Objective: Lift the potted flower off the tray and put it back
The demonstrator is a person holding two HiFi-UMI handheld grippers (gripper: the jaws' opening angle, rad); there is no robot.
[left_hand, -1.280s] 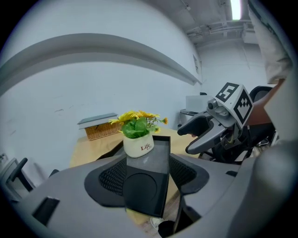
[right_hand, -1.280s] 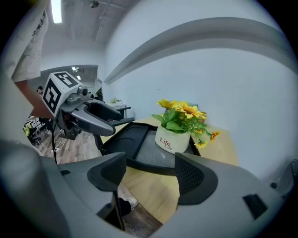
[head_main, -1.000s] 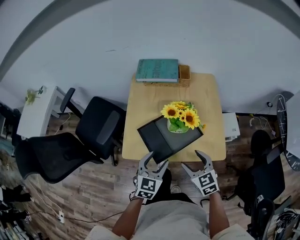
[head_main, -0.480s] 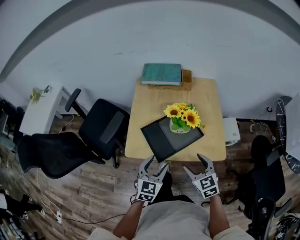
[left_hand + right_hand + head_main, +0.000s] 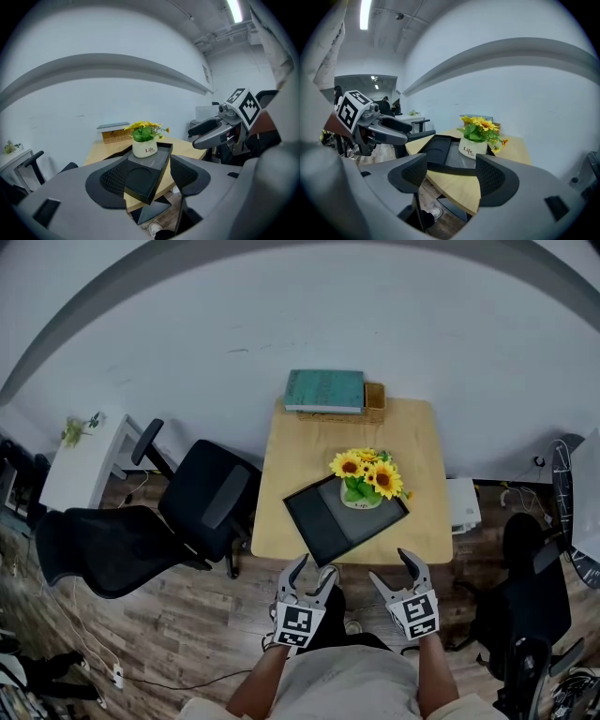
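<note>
Potted flower (image 5: 365, 486): we log it standing in the 2 o'clock corner of the black tray (image 5: 323, 521). Tray on wooden table (image 5: 291, 456). Book (image 5: 324, 390) atop basket (image 5: 374, 399), 12 o'clock. Office chair (image 5: 211, 498), 9 o'clock. Left gripper (image 5: 313, 566) and right gripper (image 5: 390, 565), 6 o'clock, off the table's edge: jaws spread wide, empty.

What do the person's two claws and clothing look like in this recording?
The left claw and right claw are both light grey. Each has two curved jaws lined with dark mesh-textured pads, and each carries a white cube printed with black square markers. No cables show. The person wears a pale beige top whose sleeves stop short of the forearms.
</note>
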